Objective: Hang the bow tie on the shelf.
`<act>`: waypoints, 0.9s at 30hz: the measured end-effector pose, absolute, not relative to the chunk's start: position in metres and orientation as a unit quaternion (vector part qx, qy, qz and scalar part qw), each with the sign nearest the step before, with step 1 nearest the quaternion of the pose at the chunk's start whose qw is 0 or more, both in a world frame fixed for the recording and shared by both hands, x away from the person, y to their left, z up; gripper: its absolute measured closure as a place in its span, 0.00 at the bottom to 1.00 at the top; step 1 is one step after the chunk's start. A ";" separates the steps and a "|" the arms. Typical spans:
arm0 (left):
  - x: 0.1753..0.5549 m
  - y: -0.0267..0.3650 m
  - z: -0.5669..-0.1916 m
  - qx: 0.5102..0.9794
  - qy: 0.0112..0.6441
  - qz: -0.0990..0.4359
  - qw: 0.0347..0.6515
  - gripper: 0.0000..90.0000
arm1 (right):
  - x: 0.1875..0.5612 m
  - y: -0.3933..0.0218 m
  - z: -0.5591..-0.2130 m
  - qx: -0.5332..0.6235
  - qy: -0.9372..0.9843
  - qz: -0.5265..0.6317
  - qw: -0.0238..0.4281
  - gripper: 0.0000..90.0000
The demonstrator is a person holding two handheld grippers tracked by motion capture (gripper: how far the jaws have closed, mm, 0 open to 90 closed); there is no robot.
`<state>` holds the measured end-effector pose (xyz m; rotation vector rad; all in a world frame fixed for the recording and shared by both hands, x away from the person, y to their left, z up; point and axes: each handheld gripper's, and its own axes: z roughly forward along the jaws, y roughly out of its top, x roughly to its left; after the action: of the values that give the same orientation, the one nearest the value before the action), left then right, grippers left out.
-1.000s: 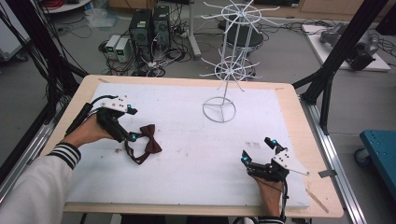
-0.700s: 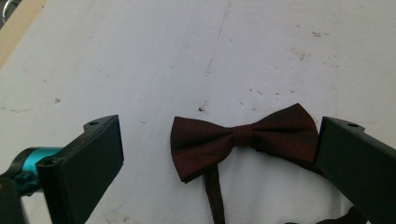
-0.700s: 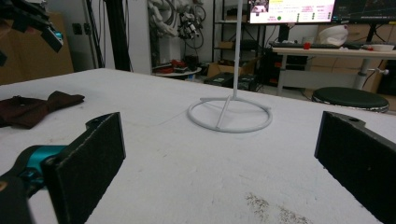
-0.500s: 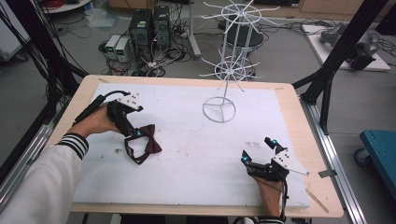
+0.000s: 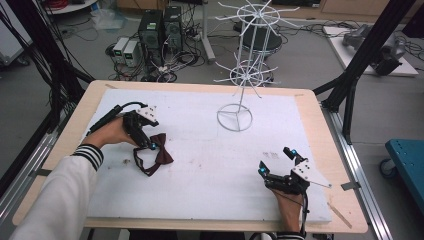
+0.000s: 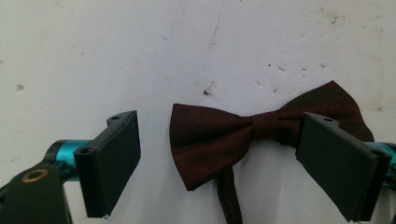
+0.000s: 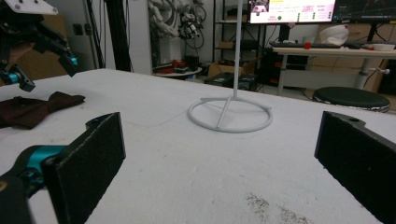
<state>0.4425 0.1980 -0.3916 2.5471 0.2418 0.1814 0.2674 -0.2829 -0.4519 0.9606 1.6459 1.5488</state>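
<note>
While the right tool (image 5: 278,161) rests at the lower right of the high view, its jaws stand wide apart with nothing between them, and the hand (image 5: 290,215) behind it lies on the white table (image 5: 210,190). Its own view looks across the table to the round foot of the white wire stand (image 7: 230,114) in the middle of the frame. Farther up and to the left in the high view, the left tool (image 5: 145,142) points down over the dark red bow tie (image 5: 161,153), which lies flat on the table at centre left. In the left gripper view the bow tie (image 6: 219,140) is between the jaws, which have just been closing a little but do not press on it yet. The wire stand (image 5: 235,117) rises near the far edge of the table, upper centre.
</note>
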 end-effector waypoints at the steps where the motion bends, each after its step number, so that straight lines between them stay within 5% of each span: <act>1: 0.442 0.198 -0.392 0.952 0.090 0.068 0.284 0.16 | 0.267 -0.283 -0.452 0.368 0.631 0.594 0.336 0.01; 11: 0.446 0.197 -0.402 0.960 0.098 0.066 0.253 0.19 | 0.267 -0.283 -0.452 0.368 0.631 0.594 0.337 0.01; 27: 0.446 0.196 -0.408 0.970 0.084 0.051 0.224 0.40 | 0.267 -0.283 -0.452 0.368 0.632 0.593 0.336 0.01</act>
<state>0.4456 0.1957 -0.4077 2.6754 0.2328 0.1406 0.2671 -0.2825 -0.4518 0.9601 1.6475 1.5472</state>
